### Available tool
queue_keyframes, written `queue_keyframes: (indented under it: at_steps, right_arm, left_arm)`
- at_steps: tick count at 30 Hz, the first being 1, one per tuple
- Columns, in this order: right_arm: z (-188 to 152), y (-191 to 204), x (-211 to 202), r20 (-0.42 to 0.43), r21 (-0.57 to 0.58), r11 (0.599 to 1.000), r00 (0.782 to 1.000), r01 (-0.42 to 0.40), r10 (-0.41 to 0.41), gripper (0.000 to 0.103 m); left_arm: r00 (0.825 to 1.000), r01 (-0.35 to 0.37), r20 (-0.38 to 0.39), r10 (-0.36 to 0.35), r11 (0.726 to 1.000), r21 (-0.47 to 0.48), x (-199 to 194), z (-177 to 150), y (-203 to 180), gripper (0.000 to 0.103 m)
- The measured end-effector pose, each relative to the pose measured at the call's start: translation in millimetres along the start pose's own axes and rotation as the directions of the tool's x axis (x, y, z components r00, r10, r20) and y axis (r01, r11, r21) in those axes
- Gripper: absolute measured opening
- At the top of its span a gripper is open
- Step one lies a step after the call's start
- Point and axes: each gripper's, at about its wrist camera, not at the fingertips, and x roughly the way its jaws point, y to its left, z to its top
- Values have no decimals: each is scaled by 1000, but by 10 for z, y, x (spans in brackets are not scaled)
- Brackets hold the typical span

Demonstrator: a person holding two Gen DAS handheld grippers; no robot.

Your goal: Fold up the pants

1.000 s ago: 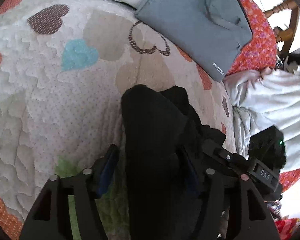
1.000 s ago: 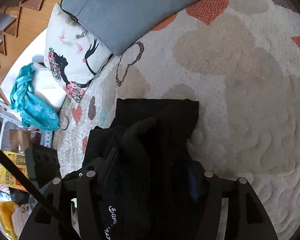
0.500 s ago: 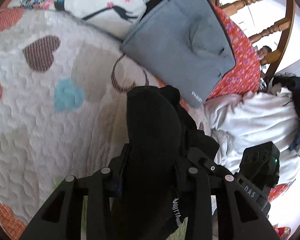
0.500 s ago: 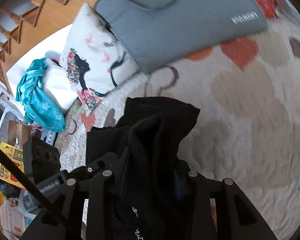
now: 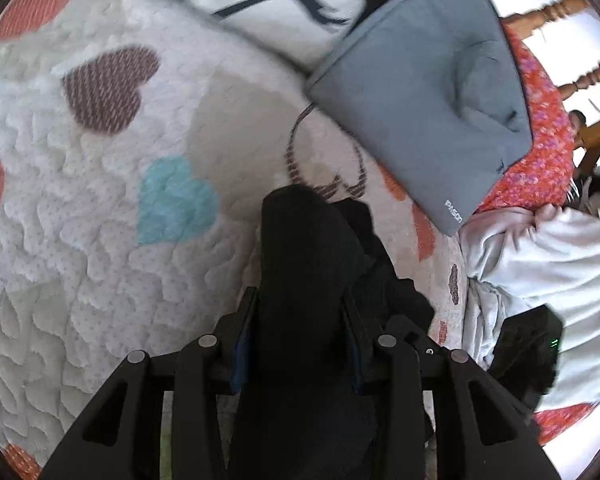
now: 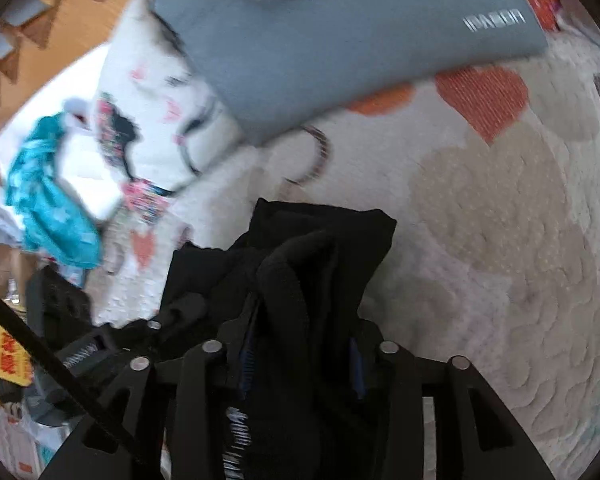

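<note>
The black pants point(image 5: 312, 248) are bunched into a thick fold and held above the heart-patterned quilt point(image 5: 80, 220). My left gripper point(image 5: 300, 320) is shut on the black pants, with the fabric filling the gap between its fingers. In the right wrist view the same pants point(image 6: 320, 248) bulge up between the fingers of my right gripper point(image 6: 304, 336), which is shut on them too. White lettering on the waistband point(image 6: 236, 432) shows low in that view. The two grippers hold the bundle side by side.
A grey laptop sleeve point(image 5: 424, 92) lies on the quilt just beyond the pants, also in the right wrist view point(image 6: 340, 36). A white printed pillow point(image 6: 156, 120) and teal cloth point(image 6: 48, 200) lie far left. A white blanket point(image 5: 548, 256) is heaped at the right.
Both grippers closed on the pants a second ago and lifted the bundle; the views have since swung, with the grey sleeve and pillow shifting in frame and blurred by motion.
</note>
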Motion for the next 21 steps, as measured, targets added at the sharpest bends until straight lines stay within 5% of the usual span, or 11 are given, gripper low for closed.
queue_keyframes:
  at_steps: [4, 12, 21]
  right_arm:
    - [24, -122, -72, 3, 65, 997, 999, -39, 39, 59]
    - [65, -12, -713, 203, 66, 997, 979, -32, 18, 62]
    - [-93, 112, -442, 81, 129, 949, 957, -286, 278, 63]
  left_arm:
    - [999, 23, 28, -23, 1000, -9, -247, -17, -37, 37]
    - [983, 65, 167, -75, 996, 64, -933, -304, -201, 38]
    - [998, -10, 60, 3, 994, 112, -572, -570, -174, 41]
